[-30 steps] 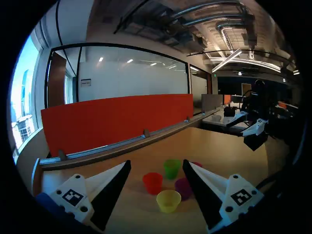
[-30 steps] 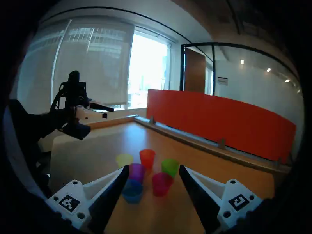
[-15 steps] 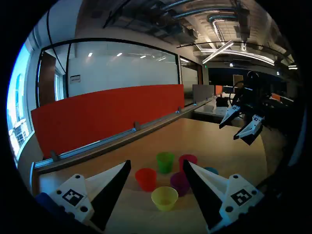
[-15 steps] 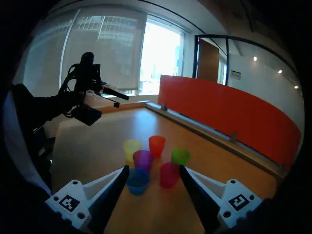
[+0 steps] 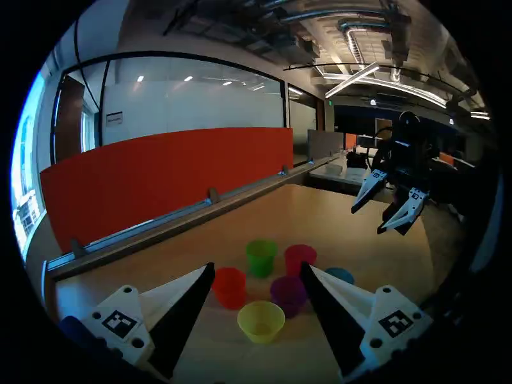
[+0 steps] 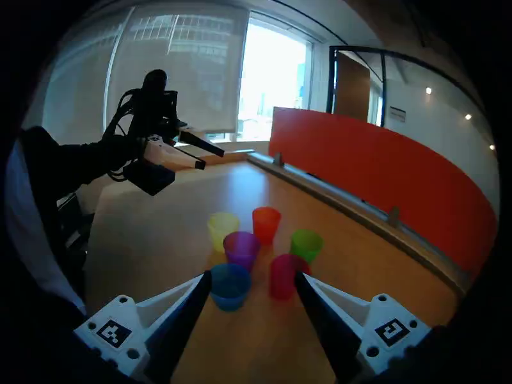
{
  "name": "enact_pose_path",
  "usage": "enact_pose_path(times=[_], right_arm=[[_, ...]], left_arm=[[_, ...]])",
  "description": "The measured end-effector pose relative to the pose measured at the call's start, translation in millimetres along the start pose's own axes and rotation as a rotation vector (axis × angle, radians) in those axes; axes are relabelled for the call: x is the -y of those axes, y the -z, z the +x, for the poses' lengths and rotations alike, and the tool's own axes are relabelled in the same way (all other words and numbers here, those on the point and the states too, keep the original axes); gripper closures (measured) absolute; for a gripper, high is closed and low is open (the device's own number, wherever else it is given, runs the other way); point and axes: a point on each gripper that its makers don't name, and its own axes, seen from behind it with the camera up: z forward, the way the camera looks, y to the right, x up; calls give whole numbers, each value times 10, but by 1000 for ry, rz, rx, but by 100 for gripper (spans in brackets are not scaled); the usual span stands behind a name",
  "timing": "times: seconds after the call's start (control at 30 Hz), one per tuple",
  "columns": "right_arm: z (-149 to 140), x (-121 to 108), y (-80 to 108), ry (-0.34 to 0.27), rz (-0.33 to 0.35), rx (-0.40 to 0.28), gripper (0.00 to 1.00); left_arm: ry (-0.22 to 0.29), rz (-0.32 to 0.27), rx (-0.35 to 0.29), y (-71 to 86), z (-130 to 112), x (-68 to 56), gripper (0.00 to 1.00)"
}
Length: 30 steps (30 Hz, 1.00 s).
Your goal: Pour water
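Six small translucent plastic cups stand upright, clustered close on the wooden bench [image 6: 160, 230]: yellow cup [image 6: 222, 228], red cup [image 6: 265, 224], green cup [image 6: 306, 245], purple cup [image 6: 241, 249], pink cup [image 6: 283, 275], blue cup [image 6: 230, 286], one of each. Left tool [image 5: 256, 267]: fingers spread wide, gripping nothing, yellow cup nearest. Right tool [image 6: 251, 275]: likewise wide, touching nothing, blue and pink cups nearest its tips.

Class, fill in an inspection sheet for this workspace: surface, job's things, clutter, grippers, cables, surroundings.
Surface: wooden table.
Job's things: six upright cups clustered: yellow cup, red cup, green cup, purple cup, pink cup, blue cup; contents unclear.
Clutter: nothing seen.
Grippers: left gripper open, empty; right gripper open, empty.
Cables: dark cables looped atop the left gripper.
Surroundings: orange partition, window.
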Motion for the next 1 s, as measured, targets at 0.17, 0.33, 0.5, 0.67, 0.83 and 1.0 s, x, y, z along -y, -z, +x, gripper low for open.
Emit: enact_pose_path(times=[0.17, 0.33, 0.5, 0.67, 0.83, 1.0], right_arm=[[-87, 68, -91, 13, 28, 31, 1], [-202, 106, -200, 19, 46, 57, 0], [-333, 138, -311, 15, 61, 79, 1], [-464, 165, -415, 10, 74, 101, 1], [-569, 195, -518, 13, 85, 116, 1], [-655, 219, -620, 19, 90, 131, 1]], left_arm=[[-4, -28, 20, -52, -98, -71, 1], [-15, -37, 45, -114, -196, -100, 1], [-10, -47, 60, -171, -264, -115, 1], [-11, -48, 74, -217, -319, -110, 1], [-19, -58, 91, -264, -373, -126, 1], [-23, -70, 114, -339, -429, -151, 1]])
